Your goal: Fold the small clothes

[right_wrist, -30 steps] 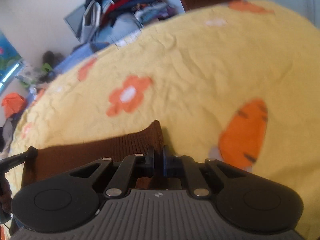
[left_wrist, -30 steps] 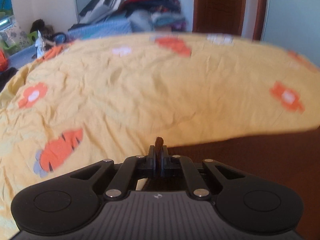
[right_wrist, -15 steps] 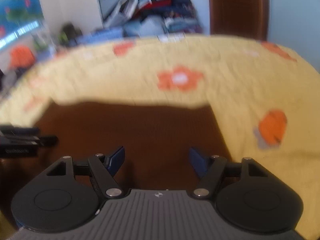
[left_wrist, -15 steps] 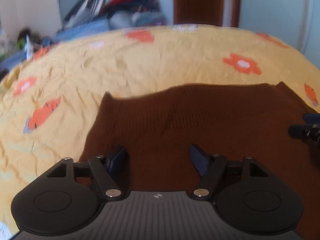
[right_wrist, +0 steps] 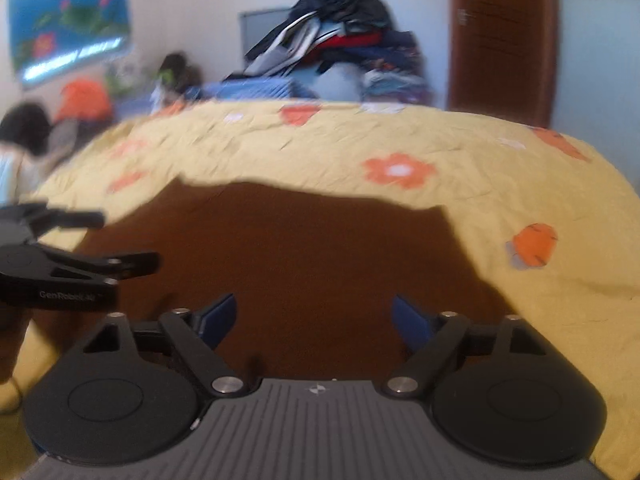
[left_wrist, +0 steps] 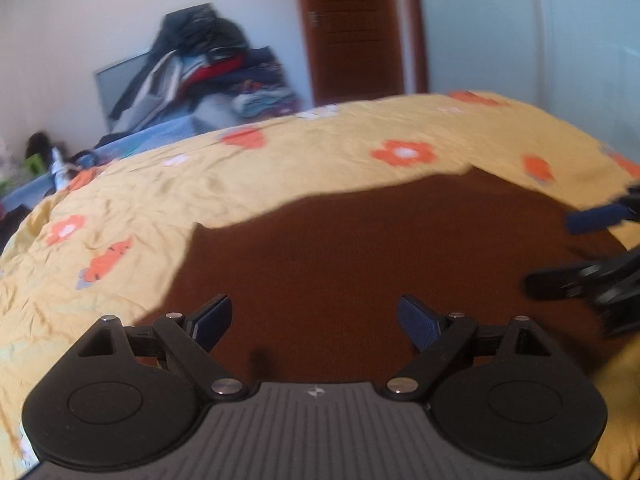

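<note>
My left gripper [left_wrist: 314,320] and right gripper [right_wrist: 312,318]: both spread wide, holding nothing. Brown garment [left_wrist: 380,264] flat on bed [left_wrist: 280,168], beneath both. Step: between folds, seemingly; frames blurred. Next: I pick edge, pinch, fold across.

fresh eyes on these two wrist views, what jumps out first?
A dark brown knit garment lying flat on the yellow bedsheet with orange flowers, filling the middle of both views. Both the left gripper and right gripper hover over it, open and empty. Behind the bed, a heap of clothes stands against the wall.
</note>
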Action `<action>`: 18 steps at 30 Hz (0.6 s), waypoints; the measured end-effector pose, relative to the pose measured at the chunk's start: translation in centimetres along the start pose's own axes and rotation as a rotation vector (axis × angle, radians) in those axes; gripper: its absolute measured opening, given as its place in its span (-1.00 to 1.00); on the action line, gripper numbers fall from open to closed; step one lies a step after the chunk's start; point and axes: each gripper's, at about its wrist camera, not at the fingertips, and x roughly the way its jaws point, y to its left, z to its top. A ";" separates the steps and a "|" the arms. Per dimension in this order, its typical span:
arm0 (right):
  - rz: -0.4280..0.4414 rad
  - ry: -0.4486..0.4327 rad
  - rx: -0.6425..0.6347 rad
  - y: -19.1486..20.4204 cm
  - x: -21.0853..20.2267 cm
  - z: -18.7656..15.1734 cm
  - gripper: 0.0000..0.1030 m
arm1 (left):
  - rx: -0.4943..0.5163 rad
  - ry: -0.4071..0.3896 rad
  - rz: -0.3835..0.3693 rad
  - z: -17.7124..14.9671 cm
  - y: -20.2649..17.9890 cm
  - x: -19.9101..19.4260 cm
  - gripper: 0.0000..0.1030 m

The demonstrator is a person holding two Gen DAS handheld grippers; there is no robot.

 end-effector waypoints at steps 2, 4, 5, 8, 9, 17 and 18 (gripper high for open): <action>-0.047 0.057 -0.104 1.9 0.3 -1.9 0.68 | 0.093 0.048 0.007 -2.0 -1.9 0.2 0.77; -0.091 0.097 -0.163 2.5 0.5 -4.3 0.77 | 0.114 -0.002 0.028 -3.9 -1.9 -0.1 0.77; -0.090 0.075 -0.141 2.1 -0.2 -5.2 0.78 | 0.128 -0.023 0.035 -4.4 -1.8 -0.2 0.77; -0.069 0.100 -0.080 1.1 -1.5 -6.1 0.80 | 0.129 -0.004 0.047 -4.0 -1.6 -0.3 0.77; -0.071 0.101 -0.087 1.3 -1.6 -6.1 0.82 | 0.138 0.009 0.051 -3.6 -1.8 -0.4 0.77; -0.036 0.089 -0.061 2.0 -3.5 -4.3 0.91 | 0.148 0.075 -0.039 -4.3 -2.7 -2.8 0.78; -0.040 0.112 -0.071 2.1 -2.8 -4.7 0.91 | 0.115 0.053 -0.042 -5.1 -2.4 -2.8 0.79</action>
